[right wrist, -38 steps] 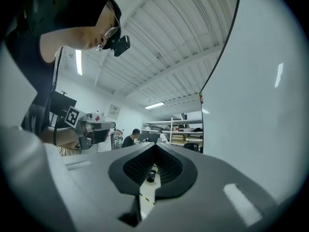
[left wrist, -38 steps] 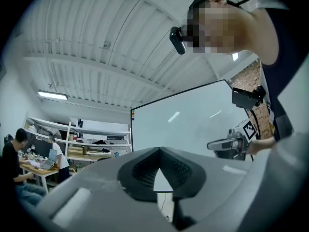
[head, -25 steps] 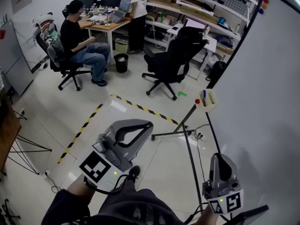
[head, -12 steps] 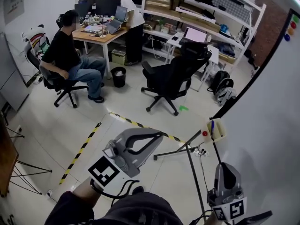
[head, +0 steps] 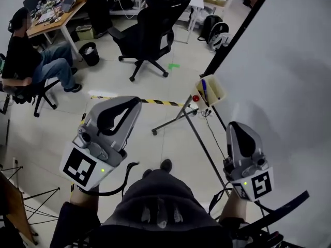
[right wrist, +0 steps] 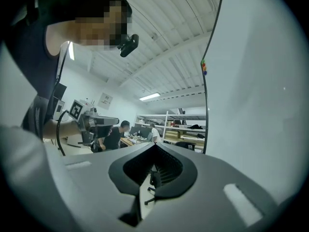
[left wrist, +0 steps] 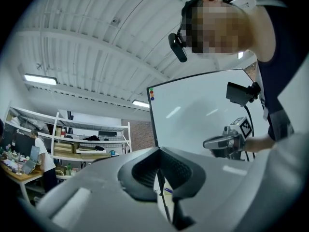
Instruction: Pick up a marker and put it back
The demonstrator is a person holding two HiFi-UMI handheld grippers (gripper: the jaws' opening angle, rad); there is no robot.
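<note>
A blue marker (head: 204,90) stands in a small cream holder (head: 212,89) fixed at the lower edge of the whiteboard (head: 289,76), beside a red magnet (head: 195,98). My left gripper (head: 135,101) is held over the floor, left of and nearer than the holder, jaws closed tip to tip and empty (left wrist: 158,150). On the right, my right gripper (head: 234,125) hangs close to the board, below the holder in the head view. It too is shut with nothing in it (right wrist: 155,144). Neither gripper touches the holder.
The whiteboard's metal stand legs (head: 176,120) spread over the floor ahead, crossing yellow-black tape (head: 155,102). A black office chair (head: 150,25) stands beyond. At the far left a person (head: 31,61) sits at a desk (head: 51,14), with a bin (head: 89,53) nearby.
Both grippers have travelled across the room with the person, and the head view has swung down. The holder now lies closer to the right gripper. Both pairs of jaws stayed closed.
</note>
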